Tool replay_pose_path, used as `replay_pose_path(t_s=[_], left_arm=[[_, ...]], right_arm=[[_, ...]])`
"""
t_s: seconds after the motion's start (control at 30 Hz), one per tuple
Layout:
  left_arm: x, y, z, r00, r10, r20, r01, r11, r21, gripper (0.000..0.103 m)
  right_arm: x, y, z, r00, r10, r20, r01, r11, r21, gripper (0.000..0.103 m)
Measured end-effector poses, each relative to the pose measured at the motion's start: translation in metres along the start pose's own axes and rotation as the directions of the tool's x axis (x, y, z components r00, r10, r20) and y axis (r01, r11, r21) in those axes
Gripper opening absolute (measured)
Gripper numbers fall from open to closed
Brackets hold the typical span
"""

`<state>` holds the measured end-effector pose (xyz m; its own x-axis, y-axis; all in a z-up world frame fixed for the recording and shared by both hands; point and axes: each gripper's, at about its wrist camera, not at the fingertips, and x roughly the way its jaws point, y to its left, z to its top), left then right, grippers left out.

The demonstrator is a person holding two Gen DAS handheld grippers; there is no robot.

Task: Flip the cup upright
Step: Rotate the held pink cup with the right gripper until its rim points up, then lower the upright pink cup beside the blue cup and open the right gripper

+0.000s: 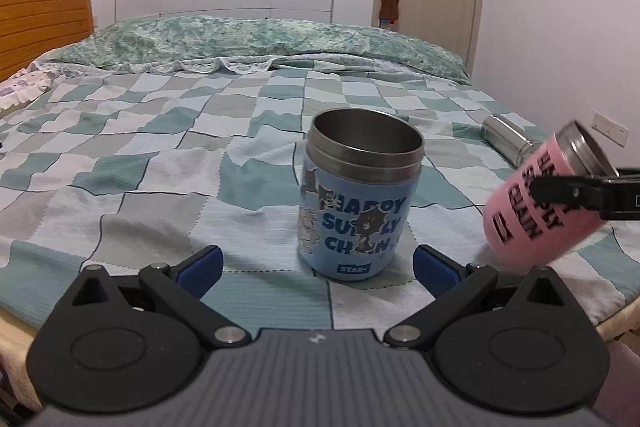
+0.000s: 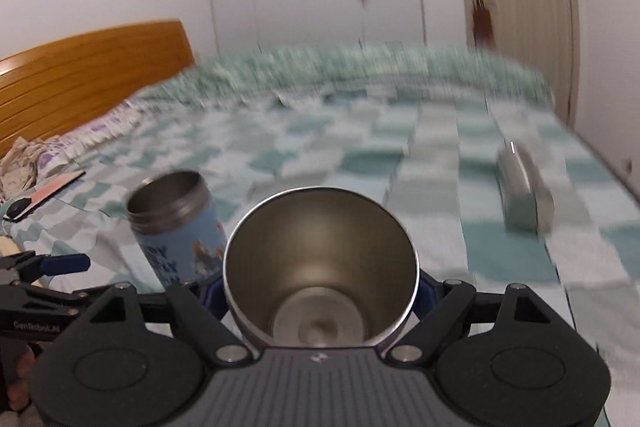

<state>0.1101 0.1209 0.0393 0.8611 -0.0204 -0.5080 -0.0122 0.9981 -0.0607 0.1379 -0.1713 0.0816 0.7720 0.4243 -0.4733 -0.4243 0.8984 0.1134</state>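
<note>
A blue steel-rimmed cup (image 1: 358, 199) stands upright on the checked bedspread, just ahead of my open left gripper (image 1: 318, 263), whose blue fingertips (image 1: 202, 265) flank its base without touching. My right gripper (image 2: 320, 287) is shut on a pink cup (image 1: 548, 195), held tilted above the bed at the right, mouth up and away. In the right wrist view I look straight into that cup's steel inside (image 2: 322, 267). The blue cup (image 2: 176, 227) stands to its left there.
A bare steel cup (image 1: 510, 143) lies on its side further back at the right; it also shows in the right wrist view (image 2: 524, 195). A folded green quilt (image 1: 256, 43) lies across the far side. A wooden headboard (image 1: 40, 19) is at the left. The bed's near edge runs under the grippers.
</note>
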Motion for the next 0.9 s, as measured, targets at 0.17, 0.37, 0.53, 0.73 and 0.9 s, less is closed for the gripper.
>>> replay_pose_path(t_s=[0.17,0.37,0.53,0.73,0.9], left_arm=[[-0.003,0.002,0.0,1.0,0.018,0.003,-0.018,1.0,0.0,0.103],[-0.005,0.001,-0.001,1.0,0.013,0.017,-0.013,1.0,0.001,0.103],[-0.003,-0.004,-0.002,1.0,-0.001,0.016,0.001,0.999,0.035,0.103],[-0.002,-0.008,-0.004,1.0,-0.026,0.008,0.026,0.998,0.052,0.103],[-0.005,-0.012,-0.004,1.0,-0.028,0.01,0.027,0.998,0.055,0.103]], right_arm=[[0.014,0.023,0.011,0.997,0.001,0.077,0.006,0.996,-0.088,0.084],[0.042,0.04,0.014,0.996,-0.01,0.09,0.021,0.992,-0.124,0.084],[0.062,0.04,0.008,0.997,-0.018,0.073,0.026,0.994,-0.109,0.084],[0.069,0.04,-0.01,0.995,-0.014,0.097,0.027,0.991,-0.132,0.084],[0.066,0.036,-0.011,0.997,0.002,0.079,0.008,0.991,-0.132,0.093]])
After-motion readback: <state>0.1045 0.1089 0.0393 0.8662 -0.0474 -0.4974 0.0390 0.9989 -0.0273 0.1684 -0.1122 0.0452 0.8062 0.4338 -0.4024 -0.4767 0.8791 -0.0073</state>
